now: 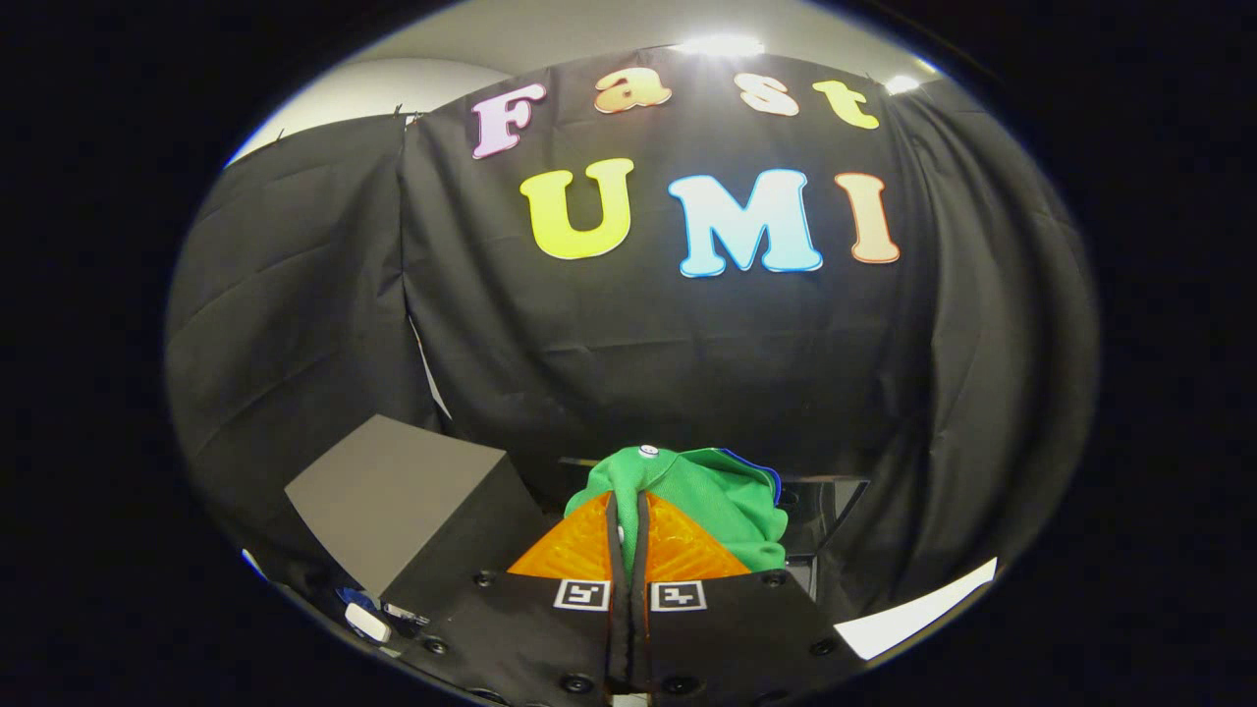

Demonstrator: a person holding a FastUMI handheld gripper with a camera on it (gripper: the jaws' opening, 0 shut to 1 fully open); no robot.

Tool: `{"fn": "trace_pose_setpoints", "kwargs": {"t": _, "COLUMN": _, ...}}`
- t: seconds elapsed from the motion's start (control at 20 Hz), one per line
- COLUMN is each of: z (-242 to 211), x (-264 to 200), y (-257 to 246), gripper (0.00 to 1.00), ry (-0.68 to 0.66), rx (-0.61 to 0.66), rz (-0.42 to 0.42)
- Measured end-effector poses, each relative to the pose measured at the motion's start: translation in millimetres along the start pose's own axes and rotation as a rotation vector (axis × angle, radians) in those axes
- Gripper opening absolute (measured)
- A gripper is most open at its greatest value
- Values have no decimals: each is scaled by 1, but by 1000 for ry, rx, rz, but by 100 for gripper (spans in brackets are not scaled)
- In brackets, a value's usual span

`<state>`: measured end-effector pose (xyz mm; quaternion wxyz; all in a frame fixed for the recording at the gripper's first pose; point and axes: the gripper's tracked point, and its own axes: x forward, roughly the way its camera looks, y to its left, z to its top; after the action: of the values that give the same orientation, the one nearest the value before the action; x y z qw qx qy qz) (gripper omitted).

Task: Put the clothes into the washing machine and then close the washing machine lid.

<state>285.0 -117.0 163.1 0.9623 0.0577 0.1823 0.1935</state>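
Gripper clamped on green garment, held up in front of booth wall

Gripper (628,511) fingers nearly together, only a thin slit between them; a fold of the green garment (717,501) is pinched in that slit, both fingers pressing on it; cloth bunches up over the fingertips and spills to the right and far side of them; a small white button or snap (648,452) sits on top of the bunch, just beyond the fingertips; a thin blue edge (761,469) shows along the garment's far right rim; garment hangs off the fingers, not resting on anything I can see.

Grey box-like block (393,491) sits to the left of the fingers, flat top tilted toward the camera, close beside the gripper body; cannot tell whether it is the washing machine or its lid. Dark shiny surface (825,511) lies right of and behind the garment, partly hidden by the cloth; cannot tell what it is. Black cloth wall (687,344) fills the far side, draped in folds; bright ceiling lights (722,44) above it; pale strip (913,614) at near right; small white and blue bits (368,621) at near left, too small to identify.
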Motion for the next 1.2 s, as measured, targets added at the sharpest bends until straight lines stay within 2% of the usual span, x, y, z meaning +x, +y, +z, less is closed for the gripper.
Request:
{"fn": "trace_pose_setpoints", "kwargs": {"t": 0.25, "z": -51, "x": 28, "y": -9, "gripper": 1, "ry": 73, "rx": -7, "rz": -7}}
{"fn": "trace_pose_setpoints", "kwargs": {"t": 0.45, "z": -108, "x": 56, "y": -13, "gripper": 1, "ry": 158, "rx": -16, "rz": -16}}
{"fn": "trace_pose_setpoints", "kwargs": {"t": 0.7, "z": -167, "x": 94, "y": -17, "gripper": 1, "ry": 246, "rx": 24, "rz": -17}}
{"fn": "trace_pose_setpoints", "kwargs": {"t": 1.2, "z": -254, "x": 158, "y": -55, "gripper": 1, "ry": 440, "rx": 200, "rz": -141}}
